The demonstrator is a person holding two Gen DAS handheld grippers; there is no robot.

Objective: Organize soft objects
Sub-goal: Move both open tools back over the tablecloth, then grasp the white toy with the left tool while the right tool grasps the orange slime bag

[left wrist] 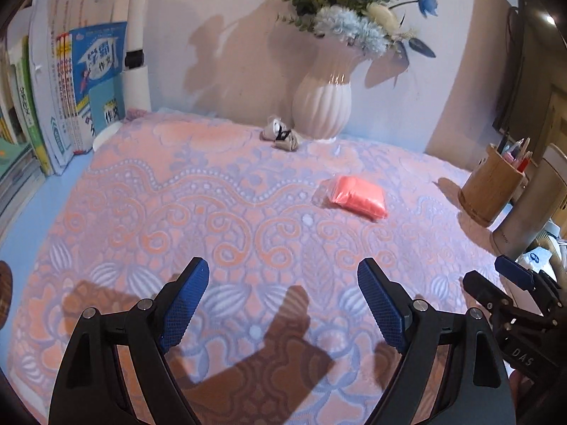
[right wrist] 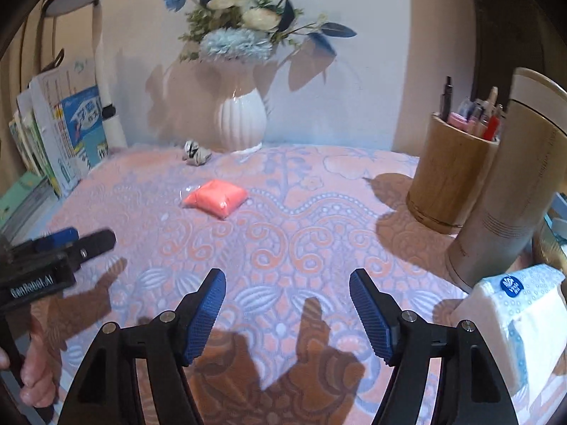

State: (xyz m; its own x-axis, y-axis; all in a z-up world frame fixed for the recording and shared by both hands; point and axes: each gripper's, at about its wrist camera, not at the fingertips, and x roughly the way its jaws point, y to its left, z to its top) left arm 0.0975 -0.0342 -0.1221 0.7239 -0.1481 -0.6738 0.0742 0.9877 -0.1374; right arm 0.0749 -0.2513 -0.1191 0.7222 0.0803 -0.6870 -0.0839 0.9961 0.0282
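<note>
An orange soft pack in clear plastic (left wrist: 358,196) lies on the patterned pink blanket (left wrist: 212,212), ahead and right of my left gripper (left wrist: 283,276). It also shows in the right wrist view (right wrist: 216,198), ahead and left of my right gripper (right wrist: 287,283). A small beige rolled soft thing with a black band (left wrist: 281,136) lies by the vase; it also shows in the right wrist view (right wrist: 196,154). Both grippers are open, empty, and hover low over the blanket's near part. The right gripper (left wrist: 514,276) shows at the left view's right edge.
A white vase with flowers (left wrist: 324,102) stands at the back. Books (left wrist: 71,88) and a white lamp post (left wrist: 136,46) are at the left. A wooden pen holder (right wrist: 450,173), a tall beige cylinder (right wrist: 503,191) and a tissue pack (right wrist: 517,311) stand at the right.
</note>
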